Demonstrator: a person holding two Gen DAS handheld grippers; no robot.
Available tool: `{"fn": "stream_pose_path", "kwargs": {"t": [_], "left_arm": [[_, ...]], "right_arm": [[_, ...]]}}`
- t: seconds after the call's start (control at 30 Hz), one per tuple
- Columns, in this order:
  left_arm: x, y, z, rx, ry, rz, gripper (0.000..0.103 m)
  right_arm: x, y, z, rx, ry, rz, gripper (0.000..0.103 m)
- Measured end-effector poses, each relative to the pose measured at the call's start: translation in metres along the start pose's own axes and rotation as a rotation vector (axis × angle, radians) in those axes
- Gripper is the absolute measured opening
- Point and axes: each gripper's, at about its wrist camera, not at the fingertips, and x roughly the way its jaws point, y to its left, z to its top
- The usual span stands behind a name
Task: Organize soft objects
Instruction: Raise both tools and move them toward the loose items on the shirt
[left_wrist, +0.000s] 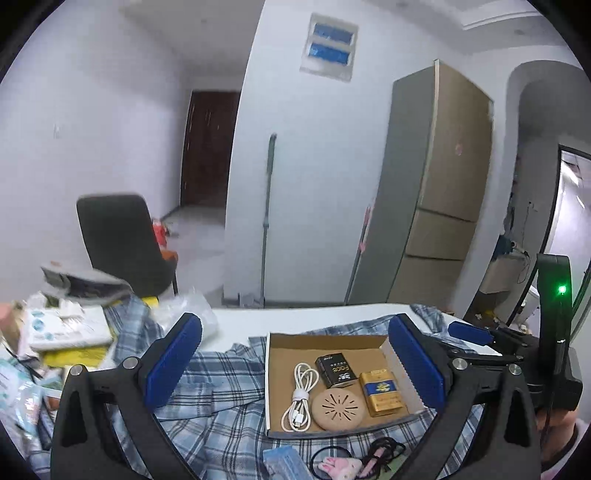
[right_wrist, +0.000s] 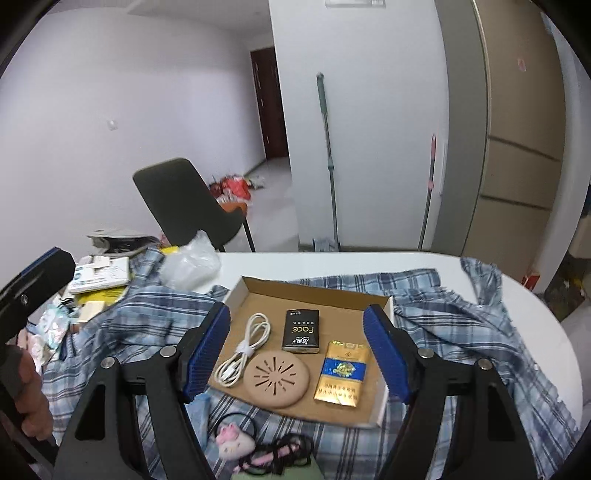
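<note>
Lying in one cardboard tray (right_wrist: 258, 286): four items; both hand-held grippers (left_wrist: 295, 363) (right_wrist: 297, 354) wide open, empty.

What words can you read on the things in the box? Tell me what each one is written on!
"Face": on the black pack in the cardboard box.
Gold and blue pack: it has lettering, but too small and blurred to read.
White packets on the pile at the left: print too blurred to read.
Round tan disc and white cable: no words.
</note>
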Motion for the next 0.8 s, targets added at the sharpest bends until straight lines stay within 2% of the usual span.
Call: {"fn": "stream_pose_path", "kwargs": {"t": [0.13, 0.23, 0.37, 0.43, 0.57, 0.8], "left_arm": [[-0.036, -0.011, 0.0, 0.028, -0.052, -0.042, 0.103], [-0.056, -0.021, -0.005, 0.058, -0.082, -0.025, 0.103], [-0.073, -0.032, -0.016, 0.084, -0.095, -0.039, 0.103], [-0.077, -0.033, -0.024, 0.065, -0.081, -0.067, 0.103], [-0.081, -0.034, -0.047, 0.035, -0.028, -0.1, 0.103], [-0.073, -0.033, -0.09, 0.043, 0.074, -0.113, 0.103]], "right_arm": [[-0.037, 0.004, -0.007, -0.017, -0.051, 0.008, 0.082], [-0.059, 0.005, -0.013, -0.03, -0.086, 0.002, 0.084], [-0.081, 0.002, -0.025, -0.036, -0.102, 0.0, 0.096], [-0.087, 0.001, -0.033, -0.034, -0.102, 0.006, 0.102], [-0.09, -0.003, -0.054, -0.029, -0.078, 0.002, 0.102], [-0.071, -0.009, -0.094, -0.031, 0.032, 0.007, 0.102]]}}
